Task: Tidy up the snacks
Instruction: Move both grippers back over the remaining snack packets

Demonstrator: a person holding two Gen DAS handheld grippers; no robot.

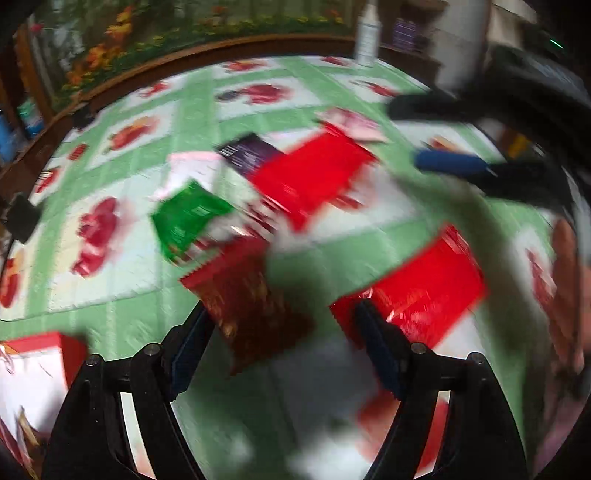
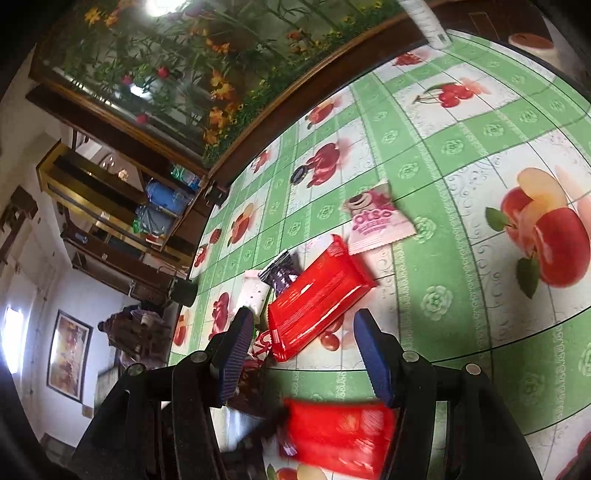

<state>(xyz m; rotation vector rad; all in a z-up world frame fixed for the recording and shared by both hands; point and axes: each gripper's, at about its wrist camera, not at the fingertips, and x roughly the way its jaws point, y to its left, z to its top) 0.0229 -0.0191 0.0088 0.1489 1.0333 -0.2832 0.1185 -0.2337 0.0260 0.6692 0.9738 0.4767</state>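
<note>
Snack packets lie scattered on a green fruit-print tablecloth [image 1: 122, 280]. In the blurred left wrist view my left gripper [image 1: 284, 325] is open above a dark red packet [image 1: 251, 299], with a bright red packet [image 1: 417, 295] by its right finger. A green packet [image 1: 188, 218], a purple packet [image 1: 251, 153] and a large red packet [image 1: 314, 173] lie farther off. My right gripper [image 1: 421, 133] shows at the upper right. In the right wrist view my right gripper [image 2: 303, 325] is open and empty over the large red packet [image 2: 314, 299]. A pink packet [image 2: 376, 221], the purple packet [image 2: 282, 273] and another red packet [image 2: 340, 439] lie around it.
A red and white box [image 1: 33, 373] stands at the lower left. A white bottle [image 1: 367, 33] stands at the table's far edge, below a flower mural [image 2: 177, 62]. A white packet [image 2: 255, 291] lies beside the purple one. Shelves [image 2: 110, 206] stand beyond the table's left end.
</note>
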